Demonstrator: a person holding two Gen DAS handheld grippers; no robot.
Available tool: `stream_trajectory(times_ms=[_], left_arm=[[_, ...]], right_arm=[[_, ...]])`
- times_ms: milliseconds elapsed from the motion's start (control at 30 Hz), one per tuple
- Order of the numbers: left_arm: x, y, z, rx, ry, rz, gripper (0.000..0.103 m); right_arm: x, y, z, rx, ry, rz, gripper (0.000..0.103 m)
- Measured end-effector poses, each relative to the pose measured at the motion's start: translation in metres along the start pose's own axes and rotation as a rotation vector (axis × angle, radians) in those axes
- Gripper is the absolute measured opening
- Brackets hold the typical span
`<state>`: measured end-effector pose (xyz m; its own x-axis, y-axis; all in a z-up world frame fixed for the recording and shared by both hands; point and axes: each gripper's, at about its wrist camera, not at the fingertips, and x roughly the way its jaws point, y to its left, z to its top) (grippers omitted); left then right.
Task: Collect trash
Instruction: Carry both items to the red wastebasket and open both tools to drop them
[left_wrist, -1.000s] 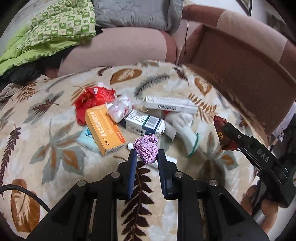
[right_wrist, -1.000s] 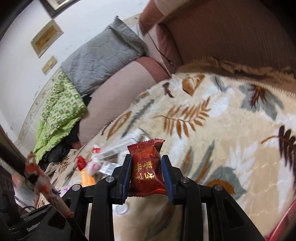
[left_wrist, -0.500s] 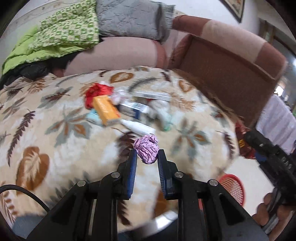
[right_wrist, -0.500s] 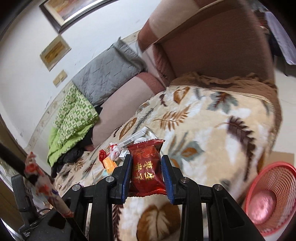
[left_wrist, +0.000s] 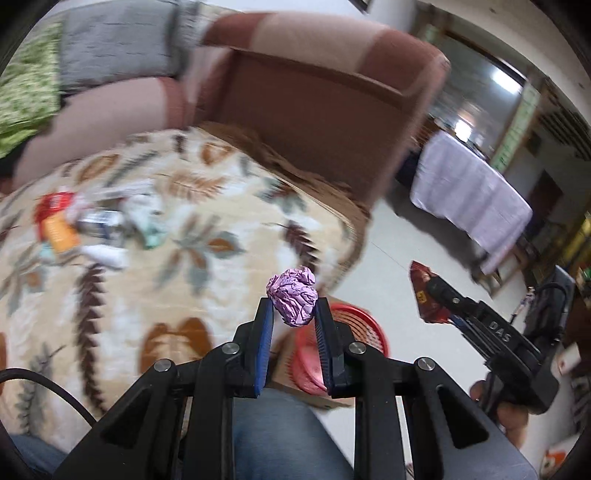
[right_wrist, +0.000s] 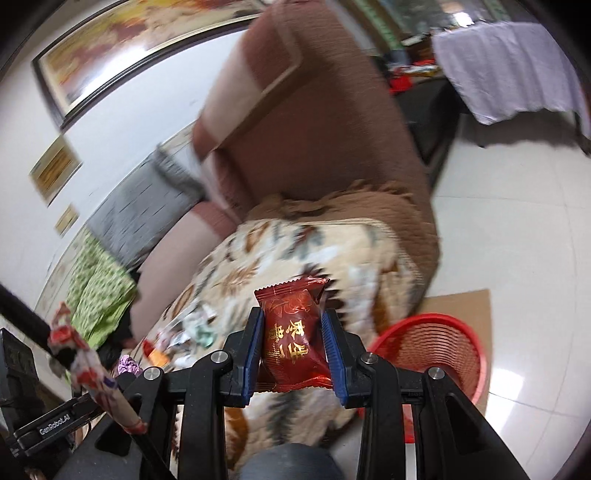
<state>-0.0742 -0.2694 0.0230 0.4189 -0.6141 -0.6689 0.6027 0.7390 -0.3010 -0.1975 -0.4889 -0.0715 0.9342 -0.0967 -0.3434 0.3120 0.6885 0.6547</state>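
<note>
My left gripper (left_wrist: 293, 314) is shut on a crumpled purple wrapper (left_wrist: 293, 301), held above the blanket's edge with the red mesh basket (left_wrist: 364, 332) on the floor just behind it. My right gripper (right_wrist: 293, 325) is shut on a red snack packet (right_wrist: 295, 338) with gold lettering; that packet (left_wrist: 424, 295) also shows at the right of the left wrist view. The red basket (right_wrist: 432, 347) sits low and right of the right gripper. Several boxes and wrappers (left_wrist: 96, 225) lie in a blurred pile on the leaf-patterned blanket (left_wrist: 147, 288).
A brown armchair (left_wrist: 314, 103) rises behind the blanket. Cardboard (right_wrist: 461, 302) lies under the basket on the tiled floor (right_wrist: 517, 229). A table with a white cloth (left_wrist: 469, 192) stands far right. A knee in jeans (left_wrist: 280, 435) is below the left gripper.
Both grippers have swung right, away from the trash pile and off the blanket toward the red basket, each keeping its hold. The basket now lies much closer in both views.
</note>
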Motion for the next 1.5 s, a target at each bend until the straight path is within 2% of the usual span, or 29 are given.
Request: stream_trajectory(times_ms=[167,300,400,533,700,1100,1133,1167,1233,1367,1500], left_arm=[[0.036,-0.039,0.001,0.075,0.077,-0.076,0.022],[0.072,-0.054,-0.004,0.079,0.162,-0.118,0.022],[0.099,-0.067,-0.009,0.096,0.218,-0.124,0.022],[0.128,-0.079,-0.016,0.103,0.285,-0.134,0.022],[0.152,-0.084,-0.022,0.126,0.316,-0.111,0.022],[0.184,-0.097,-0.028,0.139,0.365,-0.119,0.023],[0.186,-0.097,-0.028,0.141,0.369,-0.119,0.028],[0.186,-0.097,-0.028,0.137,0.372,-0.12,0.039],[0.185,-0.093,-0.027,0.116,0.366,-0.126,0.057],[0.178,-0.084,-0.023,0.083,0.351,-0.141,0.059],[0.148,-0.077,-0.016,0.097,0.269,-0.122,0.06]], right_arm=[[0.003,-0.036,-0.003,0.041,0.031,-0.07,0.035],[0.005,-0.065,-0.012,0.076,0.062,-0.118,0.036],[0.007,-0.089,-0.013,0.126,0.072,-0.138,0.036],[0.01,-0.097,-0.011,0.145,0.071,-0.151,0.037],[0.018,-0.106,-0.014,0.164,0.084,-0.153,0.037],[0.024,-0.119,-0.015,0.212,0.095,-0.154,0.037],[0.024,-0.12,-0.015,0.216,0.096,-0.143,0.04],[0.024,-0.12,-0.015,0.221,0.096,-0.129,0.043],[0.022,-0.12,-0.014,0.227,0.087,-0.129,0.059],[0.014,-0.112,-0.01,0.215,0.066,-0.124,0.059],[0.005,-0.097,-0.005,0.183,0.042,-0.106,0.061]])
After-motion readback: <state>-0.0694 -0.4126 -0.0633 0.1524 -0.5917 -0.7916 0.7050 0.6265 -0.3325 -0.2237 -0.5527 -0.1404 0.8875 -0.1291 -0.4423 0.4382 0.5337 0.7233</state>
